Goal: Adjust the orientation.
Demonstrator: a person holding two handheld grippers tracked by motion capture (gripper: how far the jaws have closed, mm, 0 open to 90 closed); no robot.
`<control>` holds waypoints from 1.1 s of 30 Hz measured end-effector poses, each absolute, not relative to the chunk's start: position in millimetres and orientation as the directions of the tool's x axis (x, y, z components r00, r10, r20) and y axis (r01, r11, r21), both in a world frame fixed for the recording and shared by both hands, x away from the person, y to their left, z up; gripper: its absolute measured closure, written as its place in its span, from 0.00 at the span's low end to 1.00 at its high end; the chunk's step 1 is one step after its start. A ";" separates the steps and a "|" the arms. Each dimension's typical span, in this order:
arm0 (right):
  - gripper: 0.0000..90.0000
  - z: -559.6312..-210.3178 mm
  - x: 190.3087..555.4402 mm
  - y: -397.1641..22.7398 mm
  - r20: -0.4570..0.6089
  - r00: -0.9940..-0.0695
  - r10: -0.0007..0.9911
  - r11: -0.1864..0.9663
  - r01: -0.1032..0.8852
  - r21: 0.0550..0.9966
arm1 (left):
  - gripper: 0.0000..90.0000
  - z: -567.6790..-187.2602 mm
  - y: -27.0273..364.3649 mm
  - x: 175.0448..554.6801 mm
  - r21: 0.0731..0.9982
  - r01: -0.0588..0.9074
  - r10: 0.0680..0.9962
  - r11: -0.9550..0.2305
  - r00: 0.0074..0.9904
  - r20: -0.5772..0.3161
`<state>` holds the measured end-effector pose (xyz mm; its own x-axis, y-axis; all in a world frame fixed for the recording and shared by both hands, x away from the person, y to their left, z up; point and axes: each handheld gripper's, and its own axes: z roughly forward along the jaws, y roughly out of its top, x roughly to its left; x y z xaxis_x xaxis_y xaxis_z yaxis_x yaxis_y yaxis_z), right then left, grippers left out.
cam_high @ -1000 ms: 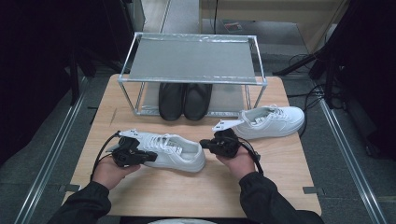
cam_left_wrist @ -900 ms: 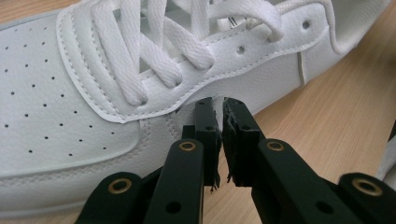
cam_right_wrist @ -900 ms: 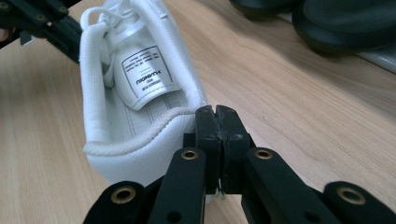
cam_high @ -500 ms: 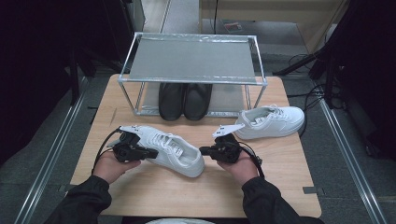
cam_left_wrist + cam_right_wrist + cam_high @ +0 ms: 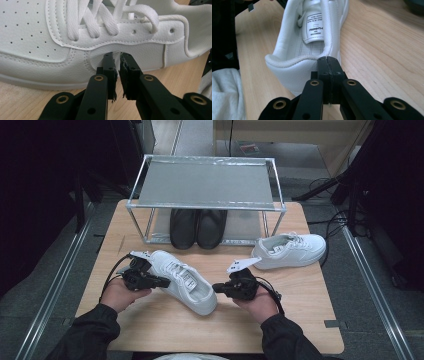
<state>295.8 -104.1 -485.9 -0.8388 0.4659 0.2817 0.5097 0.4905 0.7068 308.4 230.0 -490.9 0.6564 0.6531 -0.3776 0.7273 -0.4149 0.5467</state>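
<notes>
Four shoes are in sight: two white sneakers and two black shoes. The near white sneaker (image 5: 182,281) lies slantwise on the pale wooden counter (image 5: 300,320) between the two hands, toe toward the left hand, heel toward the right; its upper is pebbled white leather with stitched seams, a perforated toe, flat woven laces and a padded collar (a printed label sits on the tongue). The left tongs (image 5: 117,56) pinch a small fold of the side panel below the eyelets, a narrow gap left between the pads. The right tongs (image 5: 328,62) are pressed together at the rim of the heel. The second white sneaker (image 5: 290,251) rests well apart, near the right end of the counter. The smooth black pair (image 5: 197,227) stands side by side under a metal-framed shelf rack (image 5: 205,185) with one flat grey deck.
</notes>
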 end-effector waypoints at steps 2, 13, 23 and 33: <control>1.00 -486.0 293.7 -103.7 0.278 -0.847 0.454 0.498 0.499 0.709 | 0.92 -491.4 229.6 309.2 0.548 0.730 0.652 -0.408 0.653 -0.385; 1.00 -485.1 280.2 -99.5 0.277 -0.862 0.424 0.525 0.483 0.701 | 0.93 -490.9 227.5 312.3 0.539 0.731 0.648 -0.419 0.656 -0.386; 1.00 -483.2 271.4 -92.0 0.228 -0.858 0.460 0.525 0.470 0.710 | 0.93 -490.7 225.8 312.9 0.545 0.723 0.649 -0.424 0.662 -0.374; 1.00 -495.7 296.0 -87.1 0.237 -0.797 0.556 0.452 0.529 0.718 | 0.93 -491.3 225.9 308.3 0.565 0.714 0.657 -0.413 0.664 -0.358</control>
<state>296.0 -87.1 -495.7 -0.7966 0.5561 0.2370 0.5291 0.4517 0.7184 308.3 225.9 -491.3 0.6636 0.6568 -0.3580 0.7139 -0.4131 0.5655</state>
